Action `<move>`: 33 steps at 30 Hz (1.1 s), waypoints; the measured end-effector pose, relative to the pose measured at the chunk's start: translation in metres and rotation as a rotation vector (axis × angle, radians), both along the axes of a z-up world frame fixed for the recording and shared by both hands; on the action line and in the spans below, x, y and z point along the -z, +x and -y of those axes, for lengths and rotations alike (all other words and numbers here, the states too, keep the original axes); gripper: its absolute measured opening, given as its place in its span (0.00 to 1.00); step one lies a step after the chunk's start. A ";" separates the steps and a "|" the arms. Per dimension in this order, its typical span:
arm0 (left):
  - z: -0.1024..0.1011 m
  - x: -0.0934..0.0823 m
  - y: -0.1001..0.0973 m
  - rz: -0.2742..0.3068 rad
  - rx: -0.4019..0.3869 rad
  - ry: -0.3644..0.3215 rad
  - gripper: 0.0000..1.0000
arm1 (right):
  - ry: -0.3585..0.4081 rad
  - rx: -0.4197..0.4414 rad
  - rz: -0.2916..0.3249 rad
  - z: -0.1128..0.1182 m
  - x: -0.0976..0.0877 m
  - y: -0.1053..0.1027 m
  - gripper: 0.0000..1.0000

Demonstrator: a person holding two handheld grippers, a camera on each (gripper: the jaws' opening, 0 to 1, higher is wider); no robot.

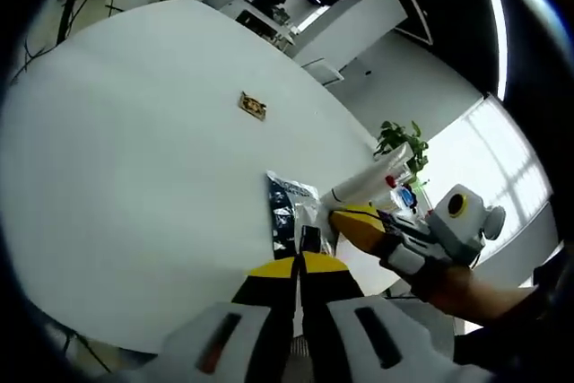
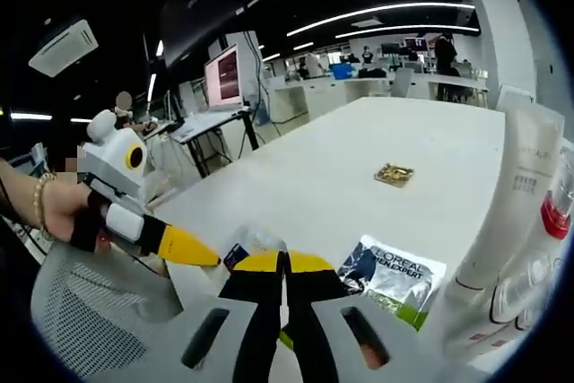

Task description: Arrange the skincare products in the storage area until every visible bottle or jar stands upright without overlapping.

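Left gripper view: the left claw (image 1: 300, 268) is closed, empty, at the sachet (image 1: 289, 214) lying flat on the white counter (image 1: 134, 150). Past the sachet, a white tube (image 1: 372, 177) leans with its cap toward the counter. The right claw (image 1: 363, 226) enters beside the sachet; its state cannot be told.

Right gripper view: the right claw (image 2: 283, 266) is closed, empty. The sachet (image 2: 395, 280) lies flat just beside it; the tube (image 2: 507, 239) stands cap-down beyond the sachet.

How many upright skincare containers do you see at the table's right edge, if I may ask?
2 discernible: a tall white tube and, beside it, a red-capped bottle. Others may be hidden.
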State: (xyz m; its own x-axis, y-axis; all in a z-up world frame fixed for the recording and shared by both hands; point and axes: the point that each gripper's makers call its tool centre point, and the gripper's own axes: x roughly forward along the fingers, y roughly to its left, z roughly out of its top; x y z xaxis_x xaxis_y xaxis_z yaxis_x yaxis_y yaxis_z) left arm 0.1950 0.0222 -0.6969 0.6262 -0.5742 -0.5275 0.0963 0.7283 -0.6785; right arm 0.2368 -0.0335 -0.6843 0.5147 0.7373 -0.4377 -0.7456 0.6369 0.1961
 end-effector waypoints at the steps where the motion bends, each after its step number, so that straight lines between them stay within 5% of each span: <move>1: 0.000 0.001 0.000 -0.003 0.001 0.006 0.00 | -0.003 0.001 -0.005 -0.001 0.003 0.001 0.01; 13: -0.008 0.029 0.009 -0.071 0.020 0.095 0.00 | -0.083 -0.032 -0.054 -0.012 0.046 0.014 0.01; 19: -0.010 0.049 0.014 -0.102 0.028 0.126 0.00 | -0.112 -0.047 -0.068 -0.013 0.058 0.016 0.01; 33: -0.011 0.064 0.014 -0.111 0.099 0.263 0.00 | -0.233 -0.104 -0.040 -0.021 0.080 0.016 0.01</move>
